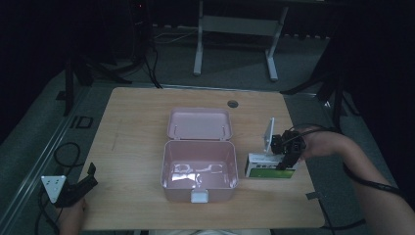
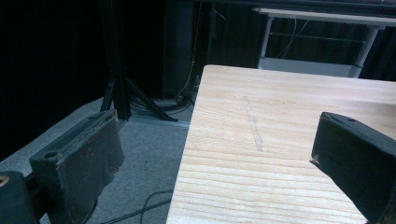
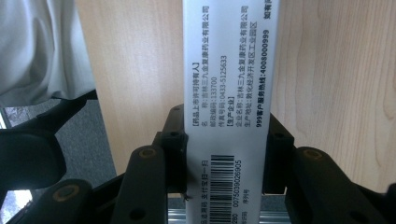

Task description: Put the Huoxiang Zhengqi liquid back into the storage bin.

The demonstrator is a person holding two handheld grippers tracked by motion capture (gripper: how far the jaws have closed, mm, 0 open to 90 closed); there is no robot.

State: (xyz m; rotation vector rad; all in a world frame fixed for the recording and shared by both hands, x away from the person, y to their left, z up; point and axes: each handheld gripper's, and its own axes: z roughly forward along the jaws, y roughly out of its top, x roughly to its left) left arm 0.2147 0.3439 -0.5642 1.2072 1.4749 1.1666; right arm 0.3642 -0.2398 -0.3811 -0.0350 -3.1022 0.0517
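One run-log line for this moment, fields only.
right gripper: shut on white-and-green cardboard medicine box | left gripper: open, at table edge | pink plastic lidded case: open, nothing inside | wooden table

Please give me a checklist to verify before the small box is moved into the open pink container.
1. Right hand-held gripper clamps the white and green cardboard medicine box: ok.
2. Pink plastic container has its lid open: ok.
3. Container inside is free of items: ok.
4. Box is off the wooden table: cannot tell.
5. Left hand-held gripper stays away from the path, open at the table's left edge: ok.
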